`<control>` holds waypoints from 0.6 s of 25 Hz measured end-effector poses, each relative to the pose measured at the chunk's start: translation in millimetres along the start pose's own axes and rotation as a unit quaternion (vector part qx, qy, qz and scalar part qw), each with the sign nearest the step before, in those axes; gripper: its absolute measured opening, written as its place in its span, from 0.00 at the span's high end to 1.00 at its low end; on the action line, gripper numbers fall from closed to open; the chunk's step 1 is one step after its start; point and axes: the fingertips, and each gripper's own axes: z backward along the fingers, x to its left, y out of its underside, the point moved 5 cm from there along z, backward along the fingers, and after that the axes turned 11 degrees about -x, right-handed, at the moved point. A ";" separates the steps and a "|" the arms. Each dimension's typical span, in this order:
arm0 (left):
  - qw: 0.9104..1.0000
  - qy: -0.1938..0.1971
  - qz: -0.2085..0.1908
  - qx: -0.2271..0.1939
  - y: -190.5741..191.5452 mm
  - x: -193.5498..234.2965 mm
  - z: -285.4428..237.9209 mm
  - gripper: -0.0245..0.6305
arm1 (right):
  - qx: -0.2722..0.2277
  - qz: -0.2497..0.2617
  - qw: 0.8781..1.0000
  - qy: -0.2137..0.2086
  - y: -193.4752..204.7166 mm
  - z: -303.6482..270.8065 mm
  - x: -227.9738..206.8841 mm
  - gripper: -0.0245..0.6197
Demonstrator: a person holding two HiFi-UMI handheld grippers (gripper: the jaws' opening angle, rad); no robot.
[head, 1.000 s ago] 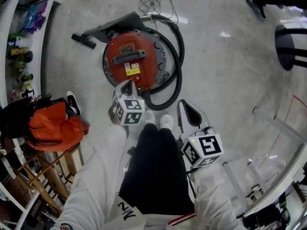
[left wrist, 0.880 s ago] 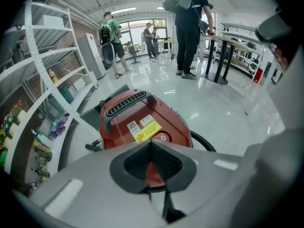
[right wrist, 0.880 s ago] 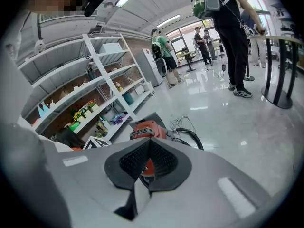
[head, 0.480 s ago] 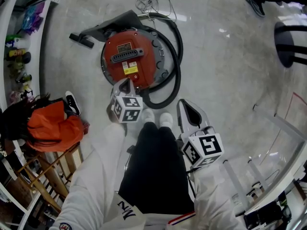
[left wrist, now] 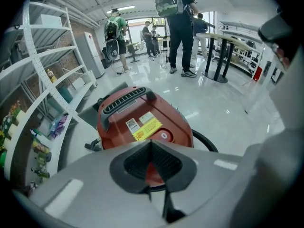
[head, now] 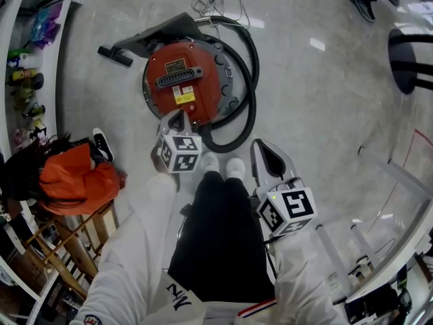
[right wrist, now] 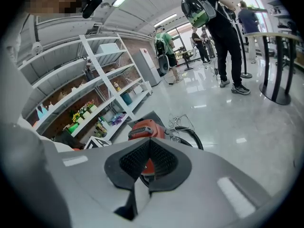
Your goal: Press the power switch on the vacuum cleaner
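The red round vacuum cleaner lies on the grey floor, with a black handle and a yellow label on top. In the left gripper view the vacuum cleaner fills the middle, and its round red switch with a white ring shows just above the jaws. My left gripper hovers at the vacuum's near edge, jaws shut and empty; close up, the left gripper points at the switch. My right gripper hangs to the right of the person's feet, away from the vacuum, shut on nothing. The right gripper view has the vacuum small and partly behind the jaws.
A black hose loops round the vacuum's right side. A black floor nozzle and a white cord lie beyond it. Shelving, an orange bag and a shoe stand left. People and a tall table are farther off.
Only the head view has shifted slightly. Both grippers hold their places relative to the vacuum cleaner.
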 end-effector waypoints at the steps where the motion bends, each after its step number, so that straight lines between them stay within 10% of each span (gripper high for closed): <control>1: 1.000 -0.001 0.001 0.000 0.0 0.0 0.0 0.96 | 0.001 0.000 1.000 0.000 0.6 -0.2 0.0 0.96; 15: 1.000 -0.001 0.002 0.002 1.2 0.6 -0.3 0.96 | 0.002 -0.007 1.000 -0.003 0.2 -3.9 -2.0 0.96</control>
